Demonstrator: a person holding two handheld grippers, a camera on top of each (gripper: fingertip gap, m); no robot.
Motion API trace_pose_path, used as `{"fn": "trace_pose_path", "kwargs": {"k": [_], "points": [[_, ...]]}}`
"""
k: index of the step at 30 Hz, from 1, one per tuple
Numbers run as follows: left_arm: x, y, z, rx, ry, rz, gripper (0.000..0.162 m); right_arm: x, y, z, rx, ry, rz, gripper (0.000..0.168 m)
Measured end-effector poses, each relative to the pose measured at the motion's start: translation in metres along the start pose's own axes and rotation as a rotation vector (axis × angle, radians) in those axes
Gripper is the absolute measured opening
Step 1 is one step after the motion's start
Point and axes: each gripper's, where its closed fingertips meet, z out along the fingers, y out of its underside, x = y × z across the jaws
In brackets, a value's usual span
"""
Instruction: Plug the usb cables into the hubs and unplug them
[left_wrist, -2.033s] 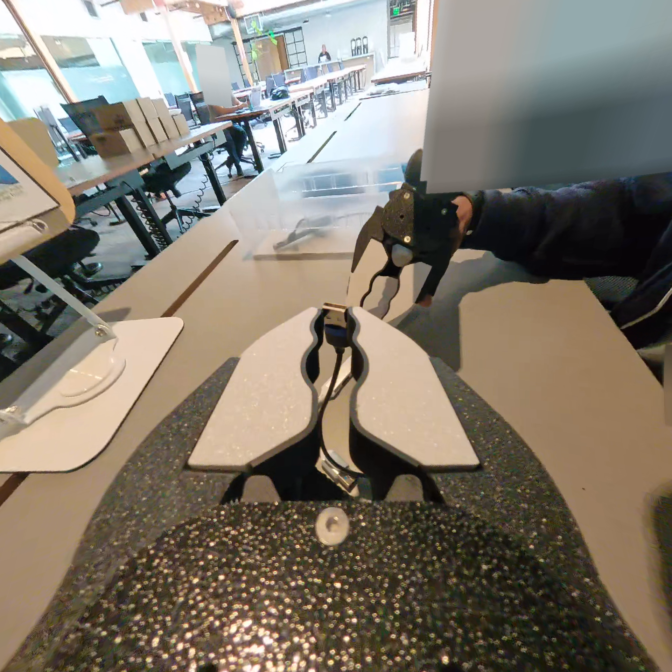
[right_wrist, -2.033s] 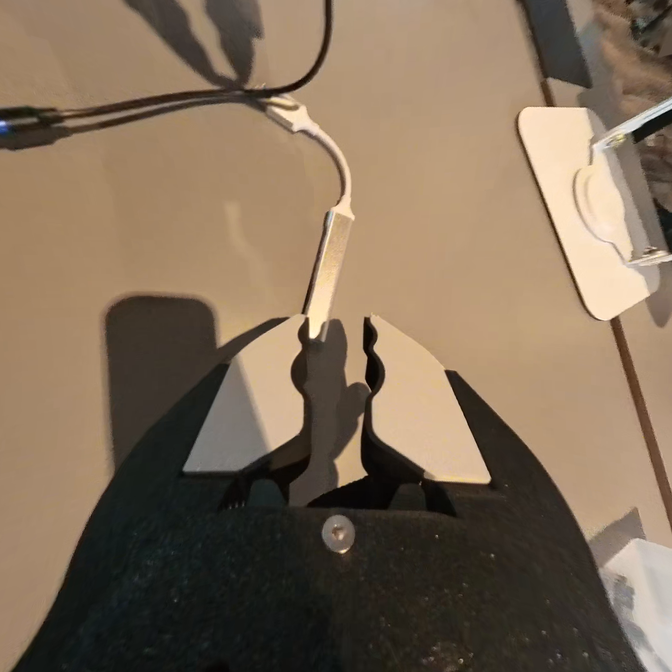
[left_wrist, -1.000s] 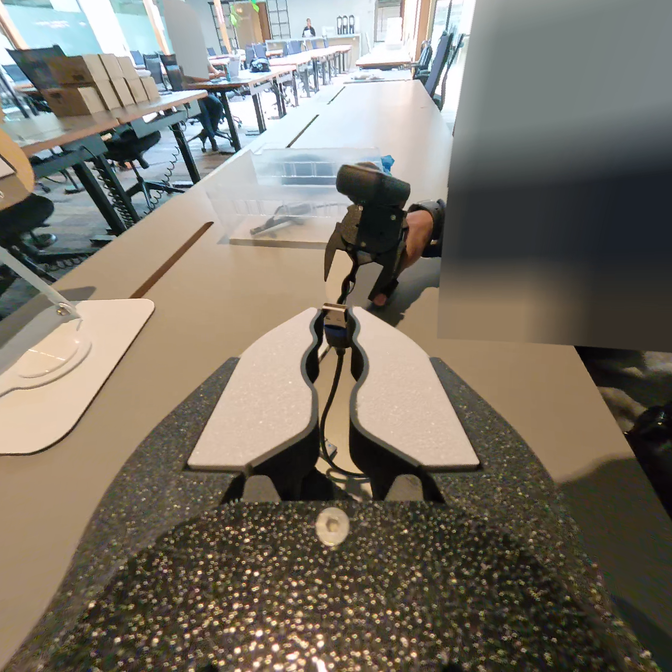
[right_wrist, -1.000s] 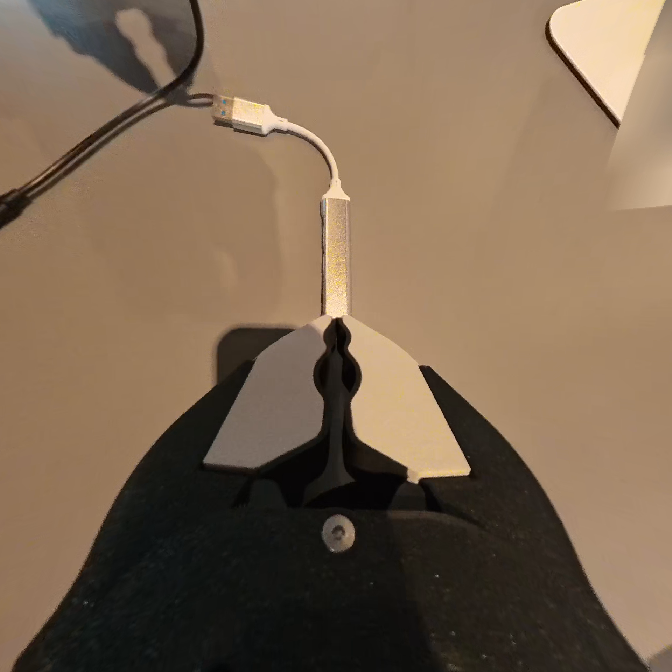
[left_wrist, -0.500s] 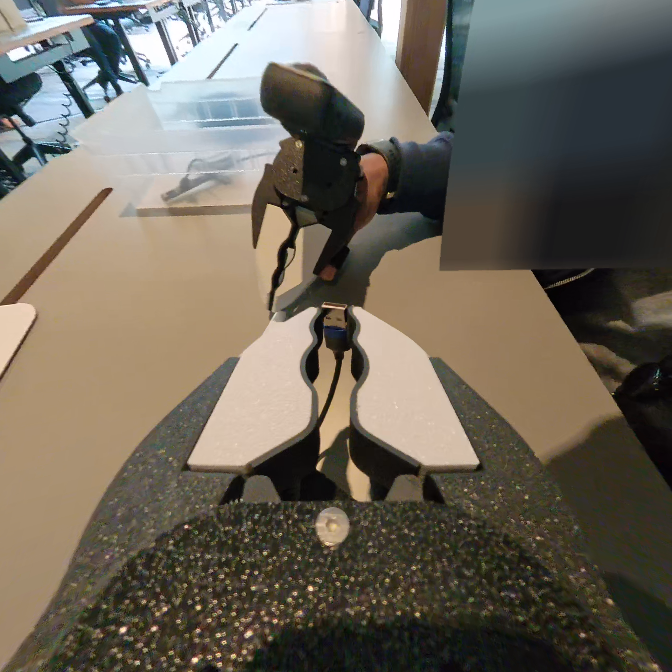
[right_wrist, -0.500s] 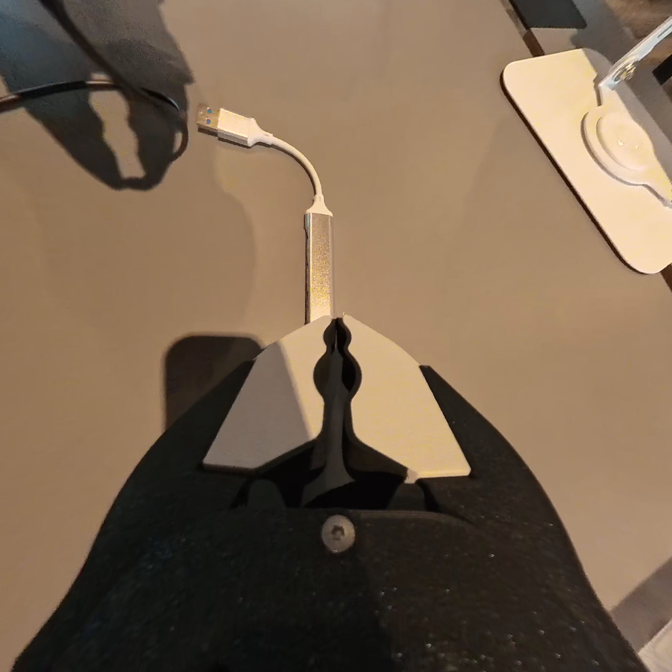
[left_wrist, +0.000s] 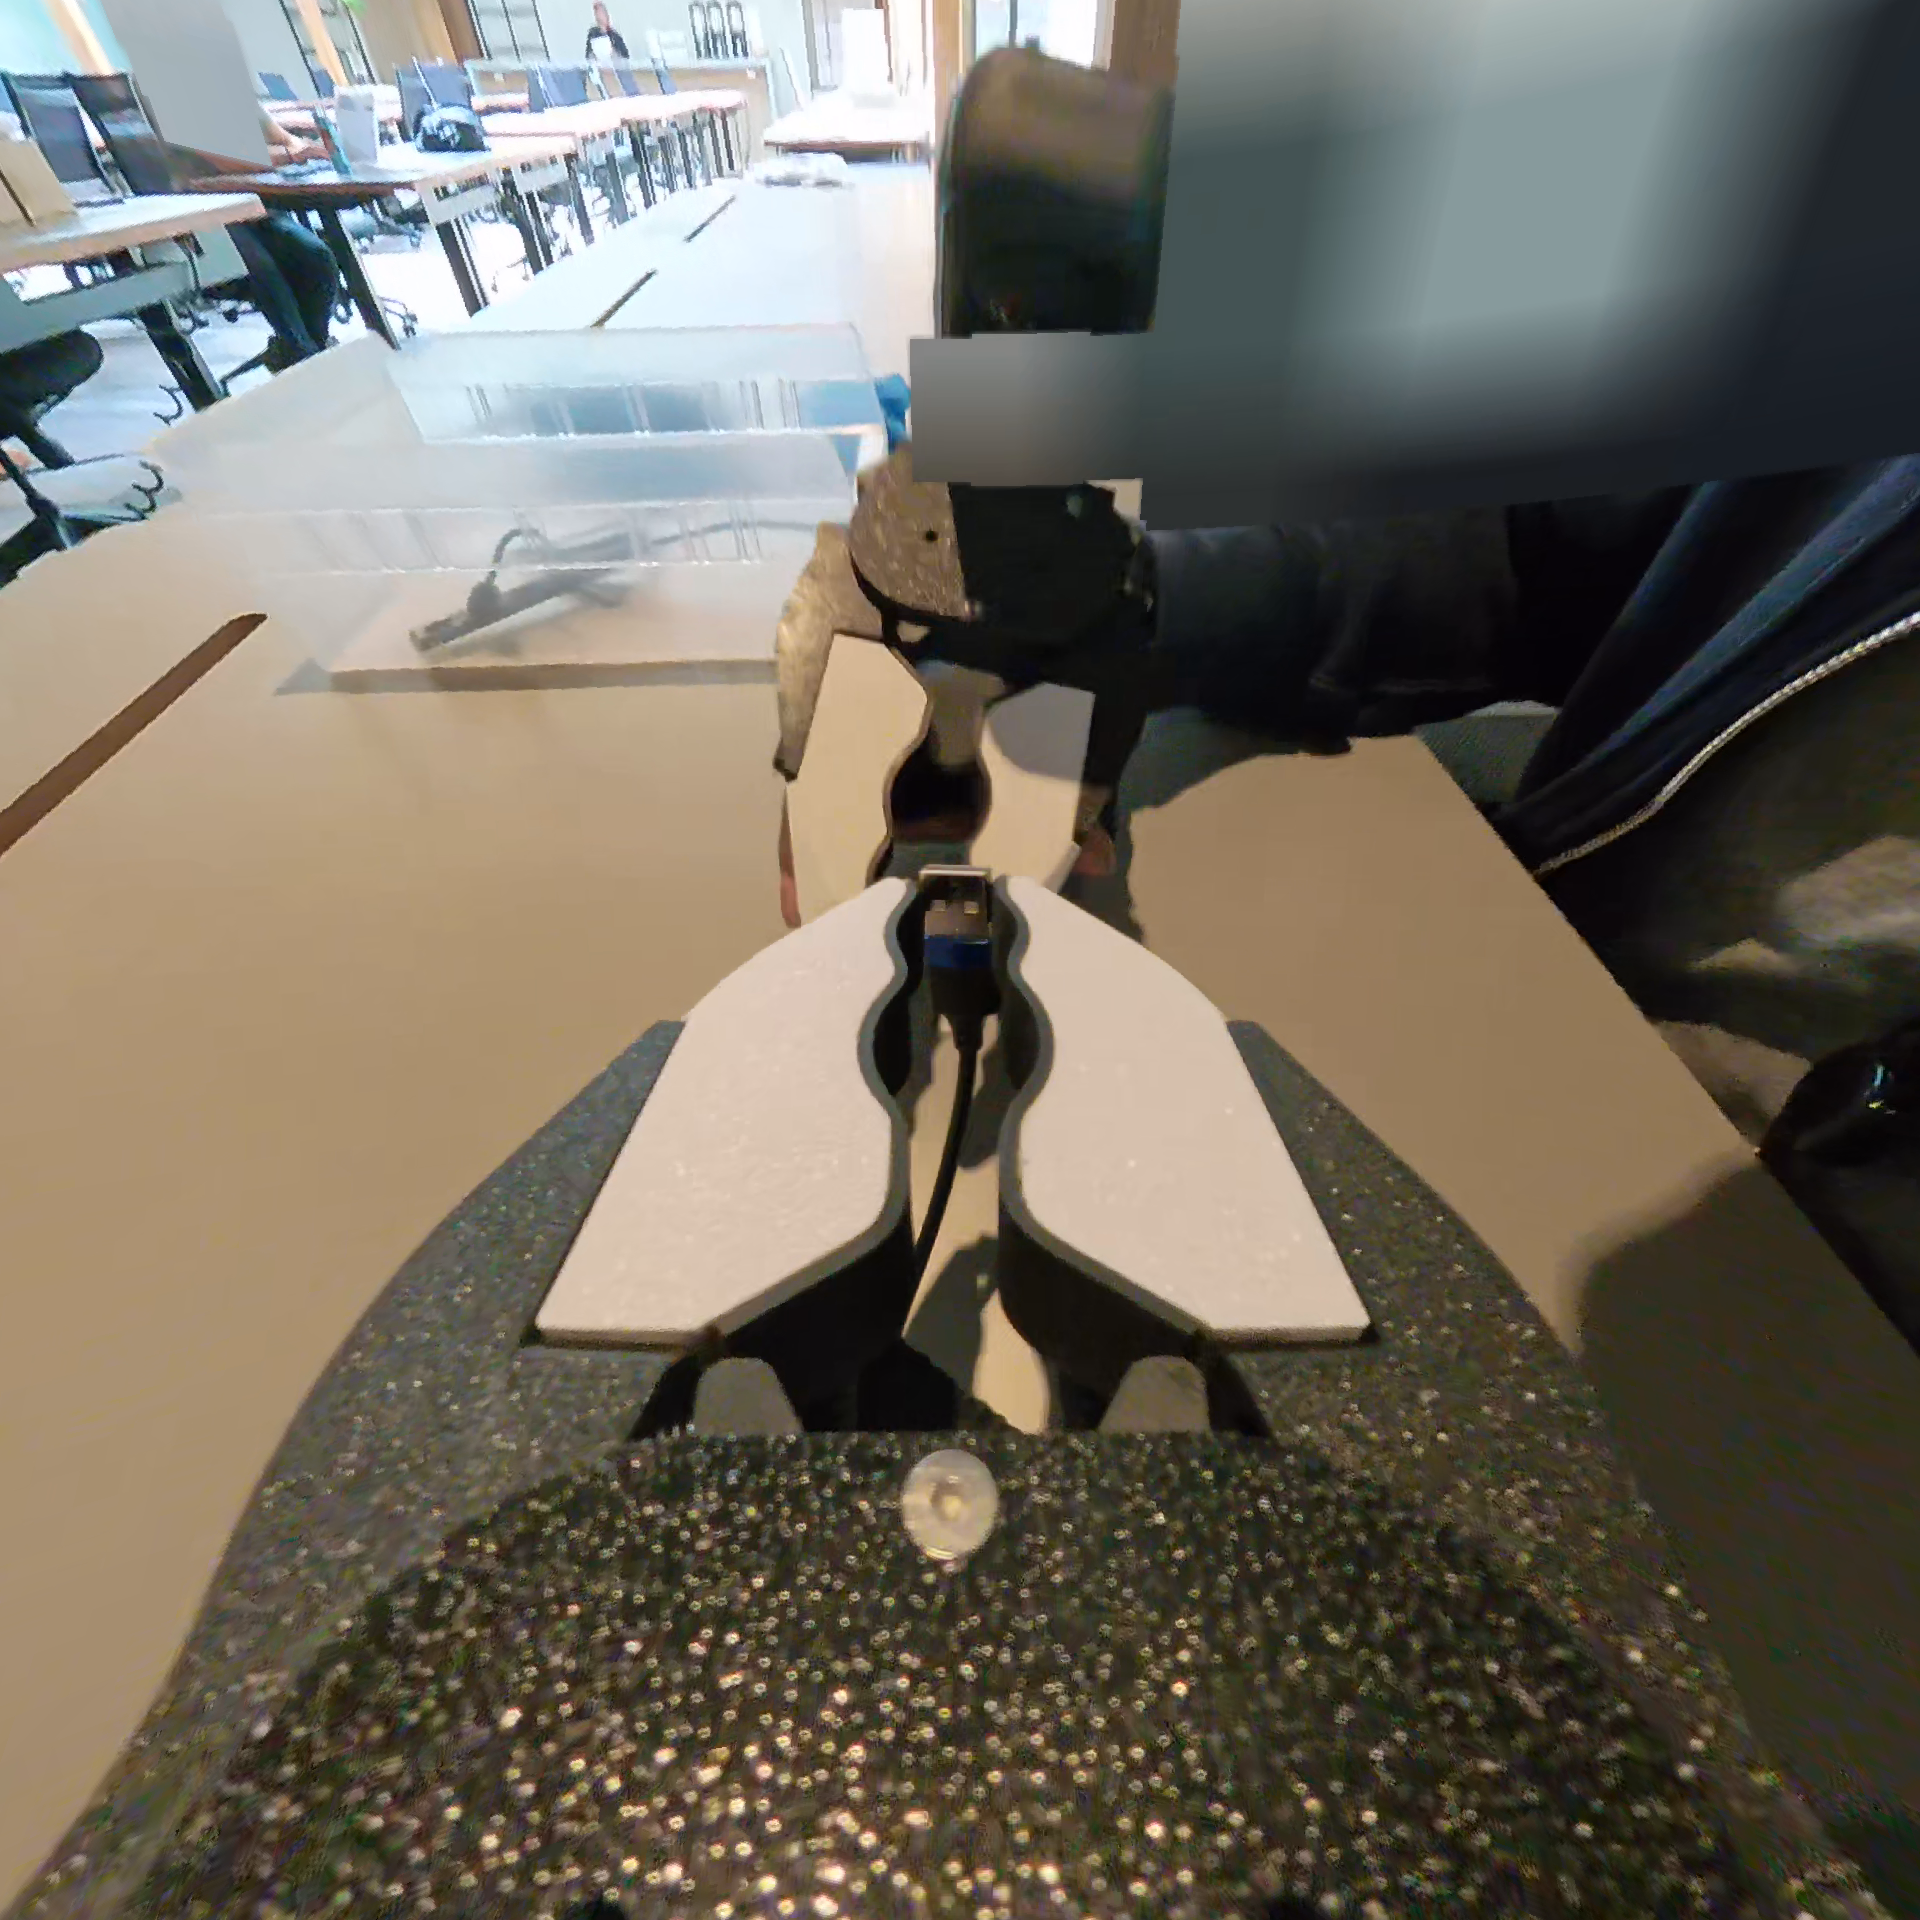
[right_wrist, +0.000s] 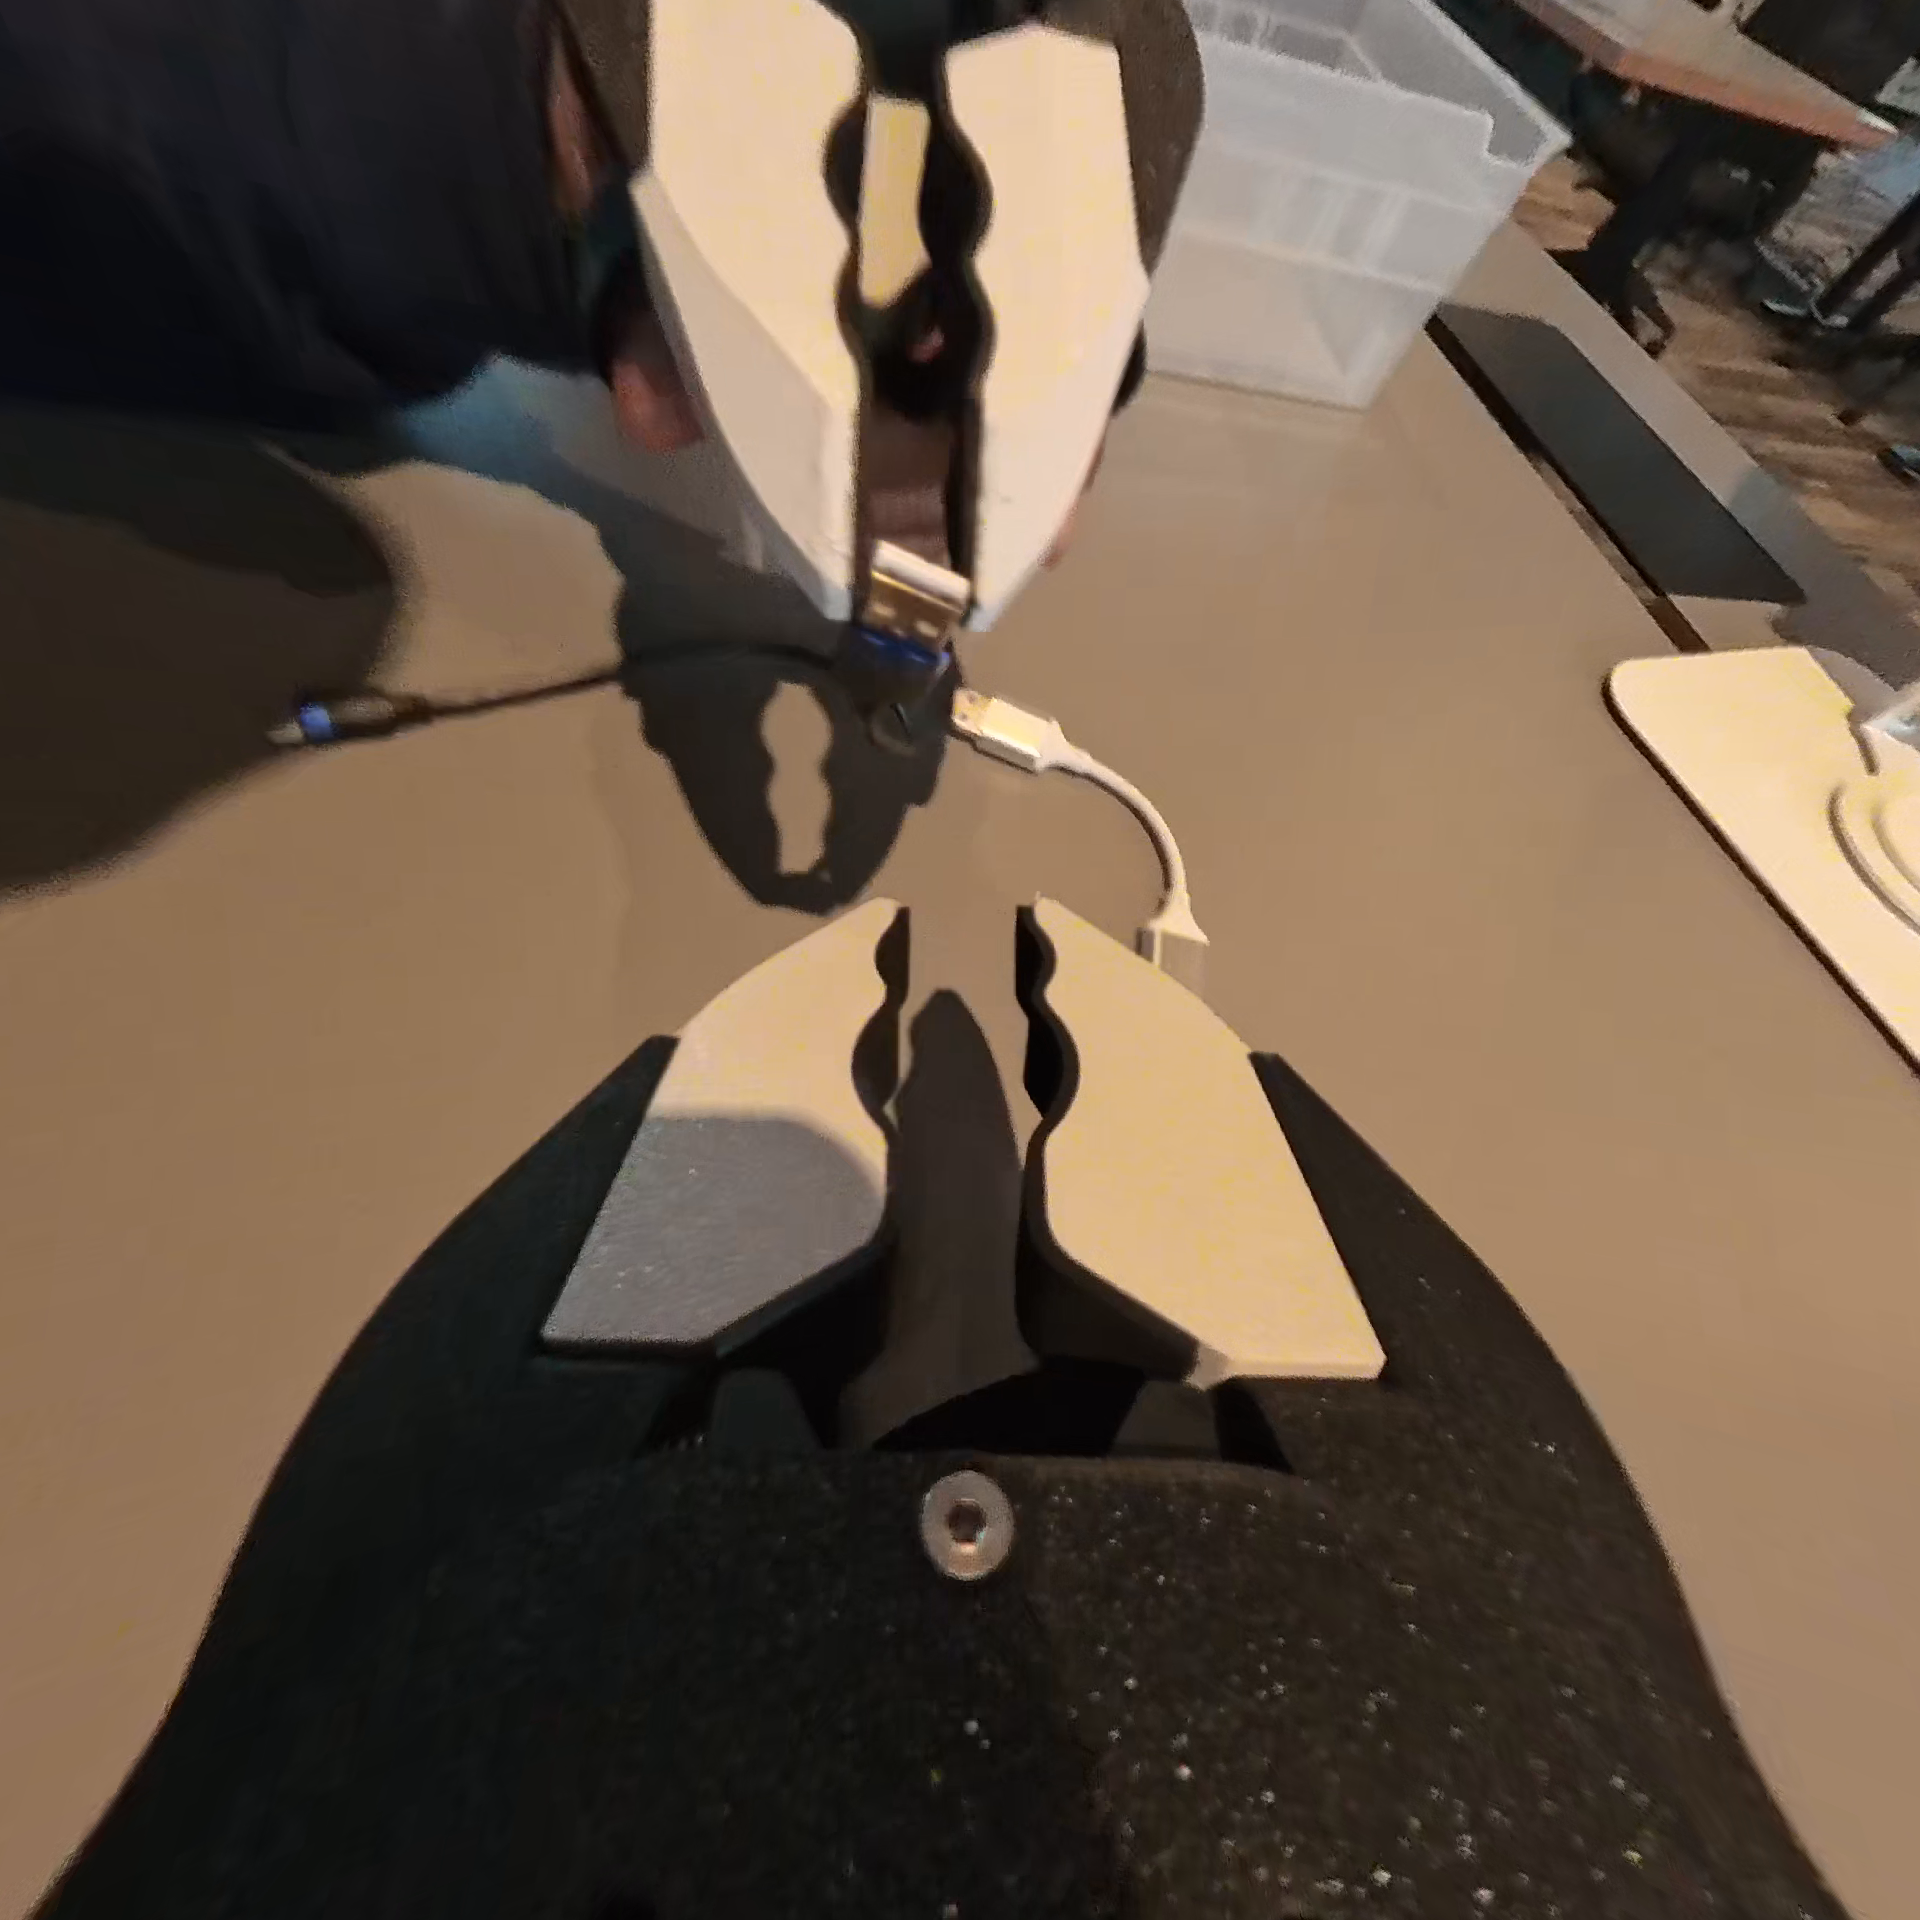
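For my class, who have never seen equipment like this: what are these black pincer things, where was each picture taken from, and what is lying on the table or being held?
Each picture comes from a camera mounted on a hand-held gripper, looking forward along its two white fingers. A person holds one in each hand; there is no robot arm. In the left wrist view, the left gripper is shut on a black USB plug, with the right gripper facing it. In the right wrist view, the right gripper is open and holds nothing. On the grey table lies a silver hub, mostly hidden, with its white lead. A clear plastic bin stands farther back.
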Motion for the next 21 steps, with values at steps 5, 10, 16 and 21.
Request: {"fn": "trace_pose_path", "kwargs": {"k": [5, 10, 16, 21], "points": [[0.0, -0.012, -0.003, 0.114, 0.033, -0.066, 0.012, -0.007, -0.026, 0.001, 0.15, -0.03, 0.085, 0.023], [-0.001, -0.016, -0.002, 0.184, 0.065, -0.136, 0.012, -0.009, -0.046, -0.002, 0.275, -0.054, 0.179, 0.018], [0.002, -0.013, 0.006, 0.186, 0.081, -0.149, 0.012, -0.012, -0.047, 0.002, 0.277, -0.047, 0.172, 0.012], [-0.009, -0.022, 0.001, 0.243, -0.014, -0.106, 0.021, 0.0, -0.052, -0.005, 0.338, -0.017, 0.25, 0.0]]}}
